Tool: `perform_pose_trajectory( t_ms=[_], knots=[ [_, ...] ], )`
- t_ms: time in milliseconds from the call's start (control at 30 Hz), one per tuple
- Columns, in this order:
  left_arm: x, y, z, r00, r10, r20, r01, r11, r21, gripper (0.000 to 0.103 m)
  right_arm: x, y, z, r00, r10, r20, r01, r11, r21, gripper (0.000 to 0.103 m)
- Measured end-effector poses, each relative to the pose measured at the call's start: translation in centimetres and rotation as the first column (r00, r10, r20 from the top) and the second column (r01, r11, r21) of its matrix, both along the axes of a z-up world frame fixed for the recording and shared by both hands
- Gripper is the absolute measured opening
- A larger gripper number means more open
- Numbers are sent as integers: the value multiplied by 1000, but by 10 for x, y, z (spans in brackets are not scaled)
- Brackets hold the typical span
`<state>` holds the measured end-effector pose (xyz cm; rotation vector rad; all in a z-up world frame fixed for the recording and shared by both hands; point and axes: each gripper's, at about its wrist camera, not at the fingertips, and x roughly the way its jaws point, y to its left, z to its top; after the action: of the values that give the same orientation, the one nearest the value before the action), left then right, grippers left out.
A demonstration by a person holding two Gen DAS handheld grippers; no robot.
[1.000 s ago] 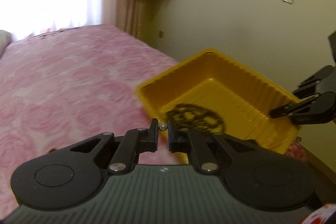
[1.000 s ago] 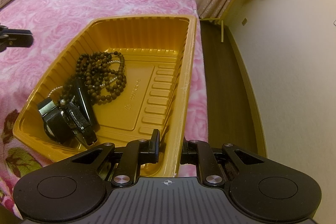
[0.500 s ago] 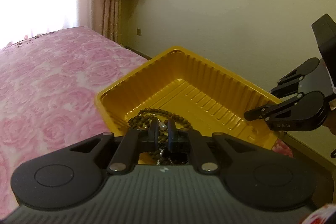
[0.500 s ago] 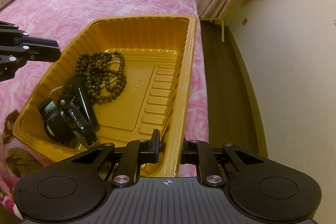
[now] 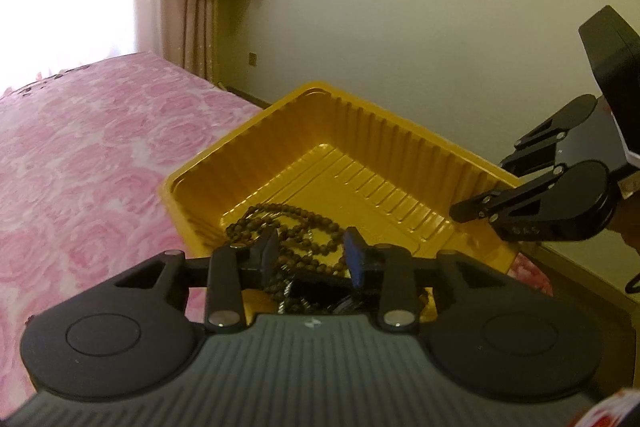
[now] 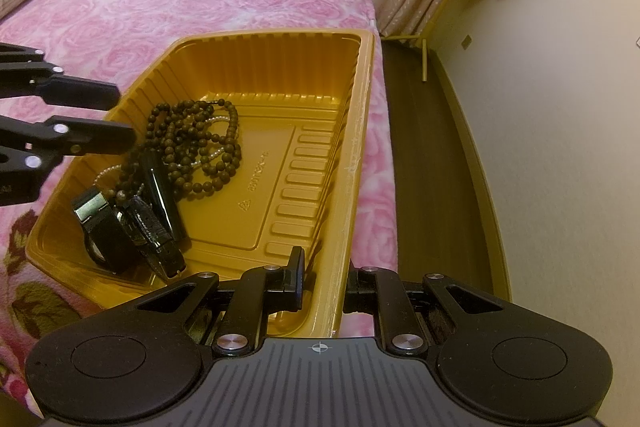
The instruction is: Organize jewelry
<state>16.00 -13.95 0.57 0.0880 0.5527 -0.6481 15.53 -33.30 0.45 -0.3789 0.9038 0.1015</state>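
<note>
While the right tool (image 6: 322, 281) is kept clamped on the yellow tray's (image 6: 362, 131) near wall, the left tool (image 5: 312, 253), its jaws just parted and empty, should be lifted straight clear. The pearl strand (image 6: 214, 157) now lies in the tray among the brown beads (image 6: 192, 143), beside the black watches (image 6: 132, 227); snagging a loop is to be avoided.

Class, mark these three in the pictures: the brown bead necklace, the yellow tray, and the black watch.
brown bead necklace (image 6: 192, 147), right wrist view, on the heaped bead loops.
yellow tray (image 6: 362, 131), right wrist view, on its right rim.
black watch (image 6: 106, 233), right wrist view, on its strap.
</note>
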Motion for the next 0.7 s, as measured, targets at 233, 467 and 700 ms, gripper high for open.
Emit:
perform_pose_trajectory(
  t_ms=[233,467,700],
  knots=[
    [-7,43,-8,995,103,5,-103,995,4,32,0,0,0,1000,0,0,0,1000,1,15],
    [-6,114,-30,951,308,-17,-307,951,40,32,0,1,1,1000,0,-2,0,1000,1,15],
    [23,159,-56,895,445,-10,-442,891,104,32,0,1,1,1000,-1,-3,1,1000,1,15]
  ],
)
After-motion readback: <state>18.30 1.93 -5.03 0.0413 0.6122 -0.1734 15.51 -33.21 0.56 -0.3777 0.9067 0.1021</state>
